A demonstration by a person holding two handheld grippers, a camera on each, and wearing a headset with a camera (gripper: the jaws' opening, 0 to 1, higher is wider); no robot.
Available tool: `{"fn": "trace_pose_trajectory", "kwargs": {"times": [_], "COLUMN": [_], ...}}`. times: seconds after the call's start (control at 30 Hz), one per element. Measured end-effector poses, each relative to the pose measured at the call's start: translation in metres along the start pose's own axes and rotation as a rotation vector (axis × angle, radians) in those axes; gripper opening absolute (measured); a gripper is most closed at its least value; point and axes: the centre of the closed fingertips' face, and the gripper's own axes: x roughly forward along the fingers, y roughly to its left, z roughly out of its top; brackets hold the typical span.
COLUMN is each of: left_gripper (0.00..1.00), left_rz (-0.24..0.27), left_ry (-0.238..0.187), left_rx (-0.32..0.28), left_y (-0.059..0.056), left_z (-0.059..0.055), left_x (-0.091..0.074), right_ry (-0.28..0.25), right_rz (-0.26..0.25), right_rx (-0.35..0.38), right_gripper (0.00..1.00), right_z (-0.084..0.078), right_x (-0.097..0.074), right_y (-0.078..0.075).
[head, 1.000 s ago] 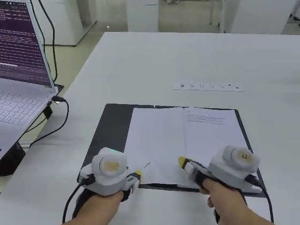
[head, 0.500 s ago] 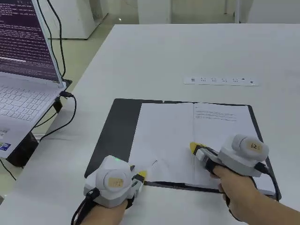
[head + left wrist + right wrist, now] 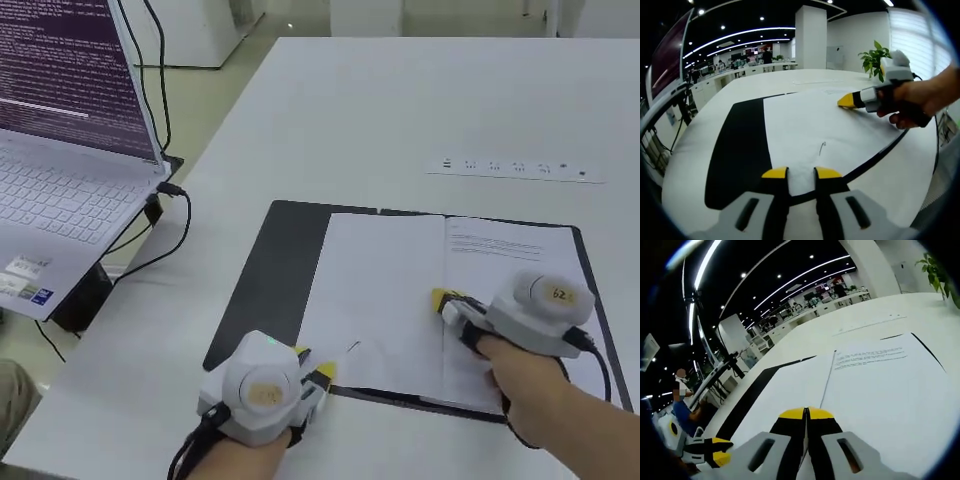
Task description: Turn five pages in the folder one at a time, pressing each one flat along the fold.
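1. Compared with a second ago, my right gripper (image 3: 441, 299) has moved up the fold (image 3: 445, 250), from the folder's near edge to about mid-page. My left gripper (image 3: 316, 369) stays at the near edge of the left page (image 3: 380, 270). The headset has swung as well, so the whole scene sits further right.
2. The black folder (image 3: 268, 270) lies open on the white table (image 3: 400, 100). A laptop (image 3: 70, 150) is off to its left and a power strip (image 3: 515, 168) lies beyond it. Inside are the blank left page and a right page (image 3: 515, 255) with printed lines at its top, both lying flat.
3. Right gripper: the jaws are pressed together with the tips down on the paper at the fold, gripping nothing.
4. Left gripper: the jaws are a little apart over the left page's near edge. I can't tell whether they touch it.
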Motion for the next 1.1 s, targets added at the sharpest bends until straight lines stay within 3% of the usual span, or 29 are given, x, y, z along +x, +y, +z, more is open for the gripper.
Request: {"fn": "trace_pose_trajectory", "kwargs": {"times": [0.1,0.17,0.37,0.67,1.1], "left_gripper": [0.19,0.19,0.19,0.19,0.17], "left_rz": [0.002,0.002,0.002,0.006,0.008], "left_ry": [-0.004,-0.007,-0.006,-0.019,-0.028], "left_rx": [-0.001,-0.001,-0.001,-0.017,-0.035], "left_y": [0.000,0.001,0.000,0.000,0.003], "left_z": [0.000,0.000,0.000,0.000,-0.001], "left_x": [0.000,0.000,0.000,0.000,0.001], "right_ry": [-0.001,-0.003,-0.011,-0.020,-0.028], "right_rz": [0.014,0.026,0.003,0.006,-0.032], "right_rx": [-0.014,0.015,0.016,-0.048,-0.125], "right_gripper": [0.00,0.00,0.00,0.00,0.00], "right_z": [0.004,0.007,0.017,0.029,0.048], "right_x": [0.007,0.012,0.026,0.035,0.059], "right_y": [0.002,0.002,-0.009,-0.010,-0.021]}}
